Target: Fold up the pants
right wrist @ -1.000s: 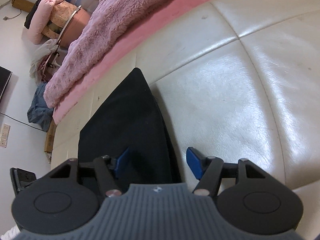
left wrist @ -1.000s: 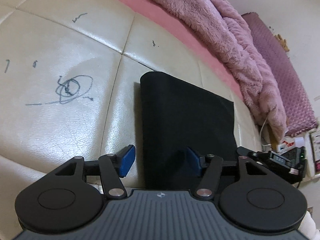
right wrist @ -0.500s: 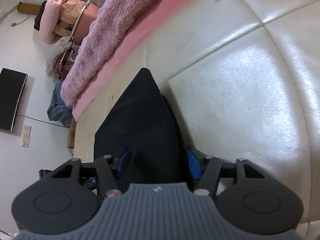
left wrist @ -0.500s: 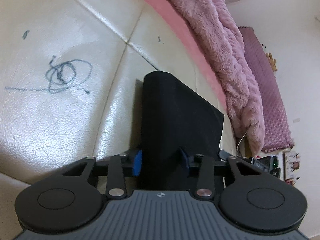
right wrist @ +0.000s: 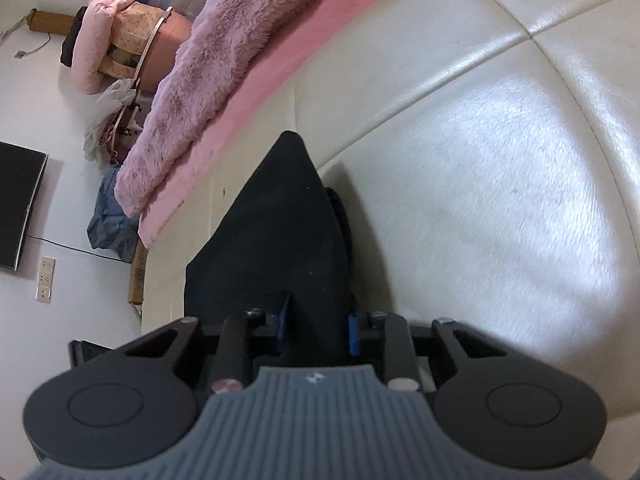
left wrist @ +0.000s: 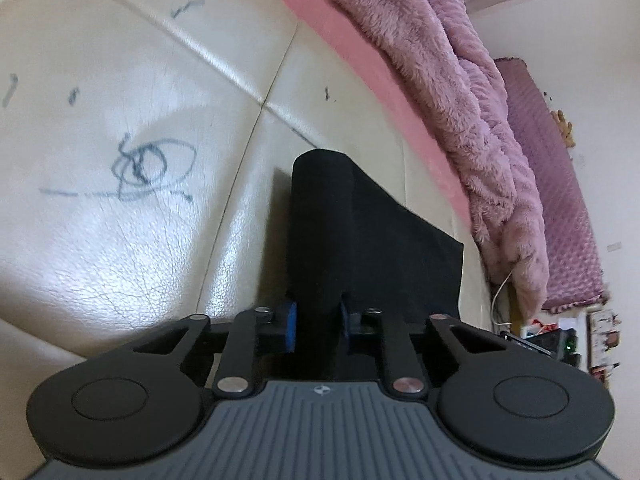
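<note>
The black pants [left wrist: 360, 232] lie folded on a cream leather surface [left wrist: 120, 240]. My left gripper [left wrist: 318, 326] is shut on their near left edge, with the cloth bunched between the blue pads [left wrist: 290, 326]. In the right wrist view the pants [right wrist: 280, 232] rise to a point, and my right gripper [right wrist: 316, 330] is shut on their near right edge. Both grippers hold the near edge lifted off the surface.
A fluffy purple blanket [left wrist: 460, 80] on pink bedding [left wrist: 360, 52] runs along the far side. Pen scribbles [left wrist: 148, 168] mark the leather at left. A monitor [right wrist: 16, 208], bags [right wrist: 120, 40] and clutter stand on the floor beyond the edge.
Both grippers went from open astride the pants' near edge to shut on it. The edge has been pulled up a little, and the cloth now bunches between the pads.
</note>
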Motion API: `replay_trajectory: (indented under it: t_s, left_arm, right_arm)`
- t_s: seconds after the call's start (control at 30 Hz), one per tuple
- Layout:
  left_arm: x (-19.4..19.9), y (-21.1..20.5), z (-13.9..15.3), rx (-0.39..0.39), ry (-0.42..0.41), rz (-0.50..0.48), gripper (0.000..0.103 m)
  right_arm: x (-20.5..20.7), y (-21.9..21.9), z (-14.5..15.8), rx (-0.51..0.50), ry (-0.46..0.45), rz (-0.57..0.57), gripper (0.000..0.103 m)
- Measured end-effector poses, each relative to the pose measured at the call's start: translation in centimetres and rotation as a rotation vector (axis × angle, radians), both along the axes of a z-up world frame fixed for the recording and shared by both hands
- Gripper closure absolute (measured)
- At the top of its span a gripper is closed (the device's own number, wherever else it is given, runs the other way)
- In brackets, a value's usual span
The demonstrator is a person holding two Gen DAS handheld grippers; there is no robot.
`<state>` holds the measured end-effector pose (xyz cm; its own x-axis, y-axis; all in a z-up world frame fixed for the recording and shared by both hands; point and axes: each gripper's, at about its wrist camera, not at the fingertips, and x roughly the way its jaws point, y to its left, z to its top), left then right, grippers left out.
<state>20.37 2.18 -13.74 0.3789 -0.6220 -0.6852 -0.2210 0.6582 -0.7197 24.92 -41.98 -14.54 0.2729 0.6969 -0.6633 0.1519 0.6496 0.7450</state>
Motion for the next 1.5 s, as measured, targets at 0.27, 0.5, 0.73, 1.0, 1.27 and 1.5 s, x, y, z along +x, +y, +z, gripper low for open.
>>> replay_trajectory:
  t_s: [0.27,0.5,0.73,1.0,1.27,1.5]
  left_arm:
    - [-0.7,0.3,2.9,0.091,-0.028,-0.030,0.084]
    - [-1.2,2.5,6.0,0.111,-0.078,-0.035,0.084]
    - [-1.4,5.2,8.9,0.116,-0.128,0.005,0.084]
    - [0.4,8.8,12.4,0.166,-0.219,0.040,0.084]
    - [3.6,12.0,14.7,0.228,-0.279,0.056,0.084]
    - [6.8,13.8,13.5,0.269,-0.277,0.021,0.085]
  right_arm:
    - [-2.9,1.6,2.9,-0.017,-0.044,-0.028,0.085]
    - [-5.0,3.6,5.5,0.007,-0.083,-0.052,0.085]
    - [-5.2,6.2,8.5,0.044,-0.143,-0.048,0.085]
    - [-2.8,10.6,12.2,0.072,-0.217,-0.037,0.085]
    - [1.4,14.8,13.4,0.117,-0.257,-0.035,0.085]
    - [5.2,17.9,12.1,0.118,-0.242,-0.033,0.085]
